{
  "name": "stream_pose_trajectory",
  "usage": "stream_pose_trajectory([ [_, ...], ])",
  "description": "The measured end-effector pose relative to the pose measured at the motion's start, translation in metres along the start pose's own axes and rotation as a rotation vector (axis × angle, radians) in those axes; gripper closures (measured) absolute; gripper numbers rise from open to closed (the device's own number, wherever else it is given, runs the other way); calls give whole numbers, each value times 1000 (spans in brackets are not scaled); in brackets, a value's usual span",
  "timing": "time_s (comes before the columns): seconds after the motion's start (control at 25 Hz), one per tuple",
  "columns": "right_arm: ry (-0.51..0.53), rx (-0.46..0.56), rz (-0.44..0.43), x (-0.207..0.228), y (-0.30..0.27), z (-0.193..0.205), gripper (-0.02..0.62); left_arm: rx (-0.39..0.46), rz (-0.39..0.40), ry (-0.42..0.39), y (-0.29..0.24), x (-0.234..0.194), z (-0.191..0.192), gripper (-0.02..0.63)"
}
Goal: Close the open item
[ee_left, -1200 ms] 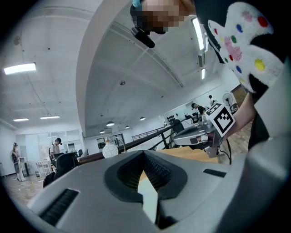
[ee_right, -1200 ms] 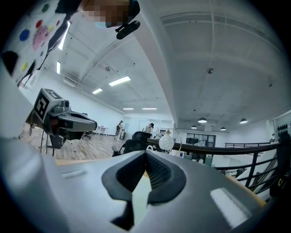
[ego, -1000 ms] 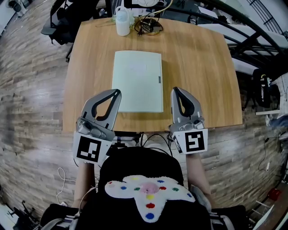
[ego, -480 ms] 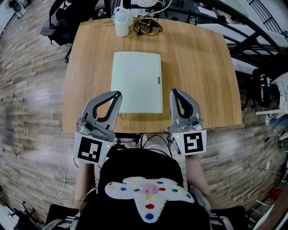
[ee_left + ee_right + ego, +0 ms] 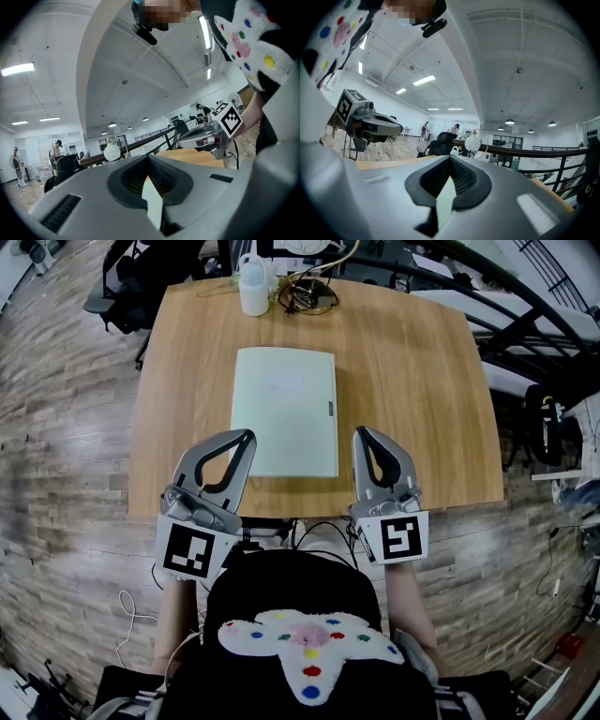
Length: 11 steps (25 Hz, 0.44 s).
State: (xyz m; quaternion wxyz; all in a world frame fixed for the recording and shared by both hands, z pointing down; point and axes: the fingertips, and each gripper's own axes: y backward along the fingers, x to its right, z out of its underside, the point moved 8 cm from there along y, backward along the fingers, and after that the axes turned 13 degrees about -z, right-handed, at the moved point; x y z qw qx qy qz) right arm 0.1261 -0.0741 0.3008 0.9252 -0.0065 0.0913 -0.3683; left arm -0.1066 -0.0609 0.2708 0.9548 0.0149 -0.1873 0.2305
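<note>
Here, at the left of the head view, the left tool [image 5: 246, 437] hangs over the near edge of the light brown wooden tabletop [image 5: 412, 381], its grey jaws pointing away from the person and its black-and-white marker cube at the near end. In the left gripper view the two ribbed pads are pressed fully together with nothing caught between them. A little to its right, at the far edge of the tabletop, stands a small white plastic bottle [image 5: 254, 287], upright. In the middle of the tabletop lies the pale green rectangular folder [image 5: 286, 409], flat, with its cover down as far as the head view shows and a small dark tab [image 5: 330, 408] on its right edge. Its near left corner is just beside the tips of the left tool, though whether they touch cannot be told. Beside the bottle, on the far edge, sits a loose coil of dark and yellowish cables [image 5: 309, 294]. Right of the folder, near its near right corner but apart from it, the right tool [image 5: 361, 432] is likewise clamped fully closed on nothing, as the right gripper view shows.
</note>
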Motion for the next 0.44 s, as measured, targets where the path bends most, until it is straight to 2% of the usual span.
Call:
stream_pose_trajectory([
  [0.44, -5, -20, -21, -5, 3, 4, 588, -1, -2, -8, 2, 4, 0, 600],
])
